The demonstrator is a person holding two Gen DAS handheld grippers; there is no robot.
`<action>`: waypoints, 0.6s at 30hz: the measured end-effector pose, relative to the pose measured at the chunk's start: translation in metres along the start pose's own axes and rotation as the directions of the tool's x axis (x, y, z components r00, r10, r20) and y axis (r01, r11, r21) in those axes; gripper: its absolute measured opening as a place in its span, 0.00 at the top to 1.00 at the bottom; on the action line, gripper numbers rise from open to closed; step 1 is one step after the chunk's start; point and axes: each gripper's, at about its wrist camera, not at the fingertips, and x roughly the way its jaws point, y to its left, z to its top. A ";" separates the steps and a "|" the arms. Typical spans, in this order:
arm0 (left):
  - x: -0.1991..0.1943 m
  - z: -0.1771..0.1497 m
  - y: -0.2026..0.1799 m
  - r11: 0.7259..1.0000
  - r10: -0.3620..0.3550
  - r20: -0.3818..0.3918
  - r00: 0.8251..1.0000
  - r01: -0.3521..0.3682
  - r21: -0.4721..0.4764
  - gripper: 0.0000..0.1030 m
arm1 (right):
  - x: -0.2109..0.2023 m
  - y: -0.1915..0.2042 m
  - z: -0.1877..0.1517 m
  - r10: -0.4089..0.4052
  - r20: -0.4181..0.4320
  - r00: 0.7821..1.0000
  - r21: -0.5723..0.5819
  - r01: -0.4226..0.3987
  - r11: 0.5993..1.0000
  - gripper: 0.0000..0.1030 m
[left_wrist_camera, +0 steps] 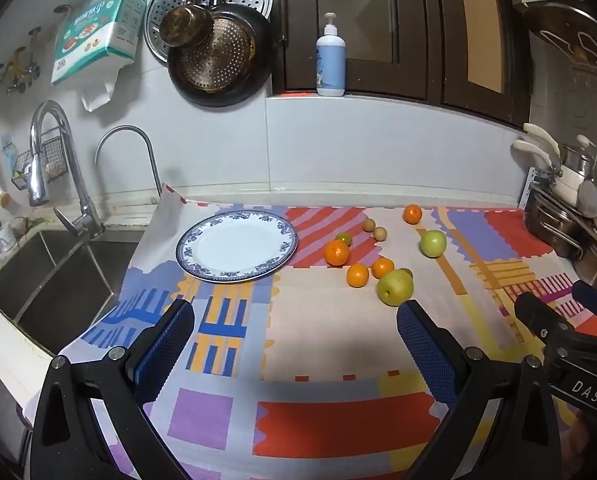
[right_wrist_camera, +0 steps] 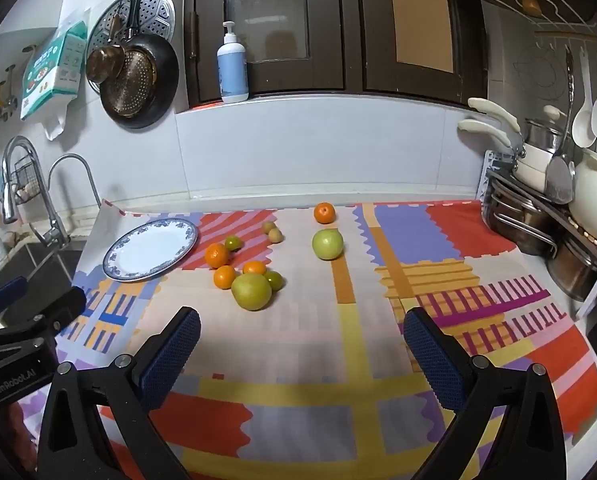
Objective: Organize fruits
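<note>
An empty blue-rimmed white plate (left_wrist_camera: 236, 246) (right_wrist_camera: 150, 250) lies on the patterned cloth, left of the fruit. Several oranges sit loose, one (left_wrist_camera: 337, 252) (right_wrist_camera: 217, 255) nearest the plate and one (left_wrist_camera: 412, 214) (right_wrist_camera: 324, 213) far back. Two green apples rest on the cloth, a near one (left_wrist_camera: 394, 287) (right_wrist_camera: 252, 291) and a farther one (left_wrist_camera: 433, 243) (right_wrist_camera: 327, 244). Small green and brownish fruits (left_wrist_camera: 368, 225) (right_wrist_camera: 268, 227) lie among them. My left gripper (left_wrist_camera: 294, 312) hovers open and empty in front of the plate. My right gripper (right_wrist_camera: 302, 320) is open and empty, short of the near apple.
A steel sink (left_wrist_camera: 50, 276) with taps lies left of the cloth. A rack of pots and utensils (right_wrist_camera: 538, 220) crowds the right edge. A soap bottle (left_wrist_camera: 330, 60) stands on the window ledge, and pans (left_wrist_camera: 214, 52) hang on the back wall.
</note>
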 end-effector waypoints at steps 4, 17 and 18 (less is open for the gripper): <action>-0.005 -0.001 0.013 0.999 -0.034 0.001 0.999 0.034 -0.032 0.00 | 0.000 -0.002 0.000 0.001 -0.014 1.000 0.010 -0.001 1.000 0.00; 0.003 0.003 0.007 0.999 -0.026 -0.026 0.999 0.025 -0.028 0.00 | 0.001 -0.002 -0.001 0.006 -0.005 1.000 0.010 -0.006 1.000 0.00; 0.003 0.005 0.007 0.999 -0.026 -0.027 0.999 0.025 -0.028 0.00 | 0.000 -0.001 0.001 0.005 -0.004 1.000 0.010 -0.005 1.000 0.00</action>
